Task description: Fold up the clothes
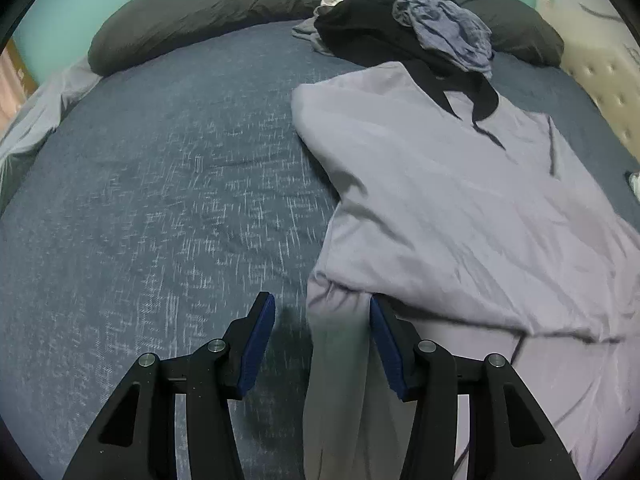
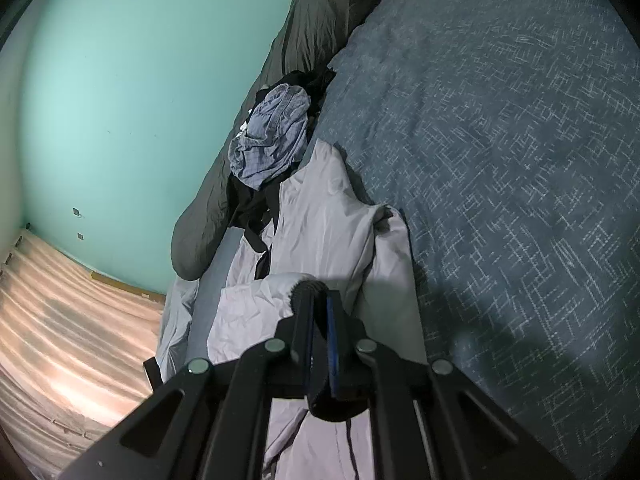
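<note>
Bed (image 1: 160, 200): holds shirt (image 1: 460, 208), centre right; clothes pile (image 1: 400, 28) at top
Left gripper (image 1: 322, 312): jaws spread; shirt fold between them
Right gripper (image 2: 316, 300): jaws pinching shirt (image 2: 320, 216) edge, lower centre

No readable text, labels, brands, numbers or signs in either wrist view.
</note>
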Demonstrator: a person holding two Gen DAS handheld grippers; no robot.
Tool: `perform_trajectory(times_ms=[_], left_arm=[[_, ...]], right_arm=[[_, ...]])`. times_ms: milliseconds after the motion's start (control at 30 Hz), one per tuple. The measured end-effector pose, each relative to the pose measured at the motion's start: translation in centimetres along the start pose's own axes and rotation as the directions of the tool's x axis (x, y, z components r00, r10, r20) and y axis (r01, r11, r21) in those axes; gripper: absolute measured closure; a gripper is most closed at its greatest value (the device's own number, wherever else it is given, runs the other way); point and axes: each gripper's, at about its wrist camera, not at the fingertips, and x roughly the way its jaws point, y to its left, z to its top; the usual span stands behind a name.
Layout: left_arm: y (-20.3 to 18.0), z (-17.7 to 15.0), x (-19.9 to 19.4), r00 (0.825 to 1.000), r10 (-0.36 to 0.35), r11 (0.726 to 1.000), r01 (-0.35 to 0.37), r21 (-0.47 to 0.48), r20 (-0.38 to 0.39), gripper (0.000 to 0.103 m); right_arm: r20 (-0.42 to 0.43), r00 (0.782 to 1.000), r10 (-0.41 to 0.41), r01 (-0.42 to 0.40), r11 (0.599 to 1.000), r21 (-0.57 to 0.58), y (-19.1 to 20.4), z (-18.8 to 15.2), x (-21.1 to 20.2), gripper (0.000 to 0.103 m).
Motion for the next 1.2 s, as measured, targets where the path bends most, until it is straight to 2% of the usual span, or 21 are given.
perform_trajectory(times_ms=[300,367,433,500,600,867,1000,1067,1133,1200], left_arm=[[1.2,1.3,-0.9,0.999,-0.011,1.000,0.012,-0.029,0.034,0.052],[1.8,1.5,-0.7,0.999,-0.018,0.999,0.020,-0.034,0.030,0.060],[2.5,1.8,-0.6,1.000,-0.013,0.999,0.014,-0.053,0.027,0.081],[3.0,2.0,-0.2,1.000,-0.018,0.998,0.019,-0.060,0.016,0.092],[3.0,2.1,0.1,1.000,0.001,0.999,-0.001,-0.032,0.012,0.101],[3.3,1.7,0.6,1.000,-0.006,0.999,0.007,-0.034,0.017,0.102],[3.0,1.1,0.5,0.999,-0.037,0.999,0.038,-0.006,0.013,0.101],[2.8,0.6,0.6,0.998,-0.060,0.998,0.060,0.011,-0.003,0.096],[2.6,0.3,0.8,0.999,-0.050,0.998,0.050,0.035,-0.006,0.080],[2.6,0.1,1.1,0.999,-0.050,0.998,0.050,0.041,-0.010,0.076]], right_arm=[[-0.008,1.000,0.001,-0.001,1.000,0.001,-0.3,-0.1,0.2,0.097],[-0.017,1.000,0.002,-0.003,1.000,-0.004,-0.1,-0.3,0.5,0.097],[-0.028,1.000,0.008,-0.008,1.000,-0.012,0.1,-0.5,0.8,0.097],[-0.039,0.999,0.010,-0.011,1.000,-0.019,0.3,-0.7,1.1,0.097],[-0.060,0.998,0.010,-0.012,1.000,-0.027,0.5,-1.0,1.6,0.097],[-0.098,0.995,0.003,-0.006,0.999,-0.032,0.6,-1.8,2.6,0.097],[-0.100,0.995,0.010,-0.013,1.000,-0.028,0.6,-1.8,3.0,0.097],[-0.094,0.996,0.010,-0.012,1.000,-0.028,0.6,-1.7,2.9,0.097],[-0.093,0.996,0.010,-0.012,1.000,-0.021,0.4,-1.7,2.9,0.097],[-0.094,0.996,0.012,-0.014,1.000,-0.014,0.3,-1.7,2.9,0.097]])
